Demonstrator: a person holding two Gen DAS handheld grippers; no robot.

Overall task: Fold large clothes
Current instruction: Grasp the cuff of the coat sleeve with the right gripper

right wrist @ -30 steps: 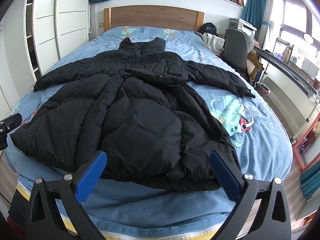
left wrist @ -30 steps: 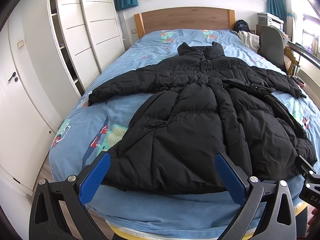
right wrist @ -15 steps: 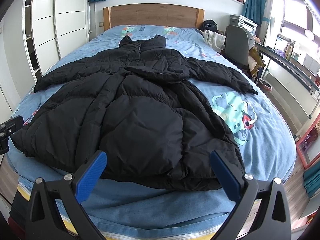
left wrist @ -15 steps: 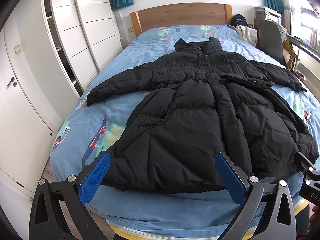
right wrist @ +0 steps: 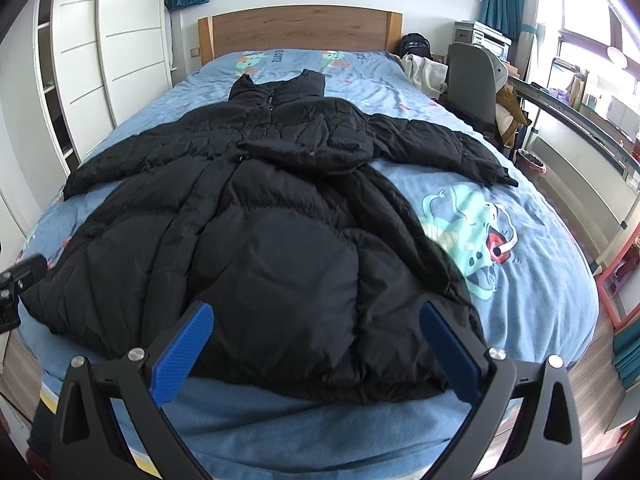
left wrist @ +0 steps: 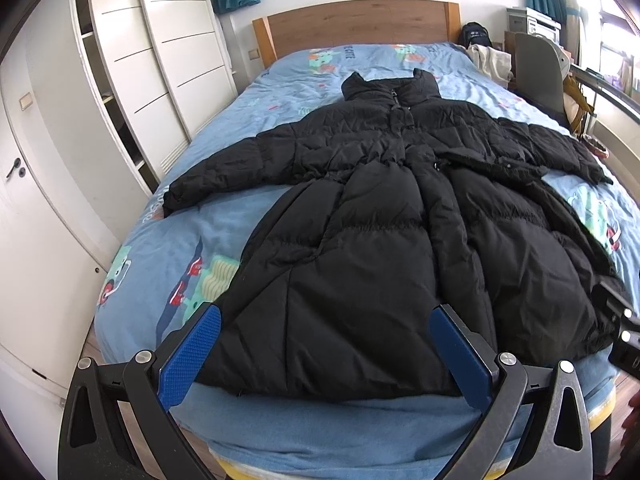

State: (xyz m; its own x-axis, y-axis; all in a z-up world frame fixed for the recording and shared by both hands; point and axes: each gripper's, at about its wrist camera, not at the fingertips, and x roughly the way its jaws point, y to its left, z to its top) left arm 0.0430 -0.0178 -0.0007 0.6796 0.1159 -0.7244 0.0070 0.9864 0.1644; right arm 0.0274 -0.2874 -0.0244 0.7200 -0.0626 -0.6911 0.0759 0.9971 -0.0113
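Observation:
A long black puffer coat (left wrist: 380, 240) lies spread front-up on the blue bed (left wrist: 172, 248), collar toward the headboard, both sleeves out to the sides. It also shows in the right wrist view (right wrist: 260, 248). My left gripper (left wrist: 324, 320) is open and empty, hovering just above the left part of the hem at the foot of the bed. My right gripper (right wrist: 316, 314) is open and empty above the right part of the hem. Part of the right gripper's body shows in the left wrist view (left wrist: 620, 332).
White wardrobes (left wrist: 120, 80) run close along the bed's left side. A wooden headboard (right wrist: 300, 28) stands at the far end. A grey chair (right wrist: 472, 80), a heap of clothes and a desk stand to the right. Bare sheet (right wrist: 500, 240) lies beside the coat's right edge.
Both grippers have moved slightly forward and lower over the hem, so the coat looks a little larger. The coat has not moved. Both grippers stay open.

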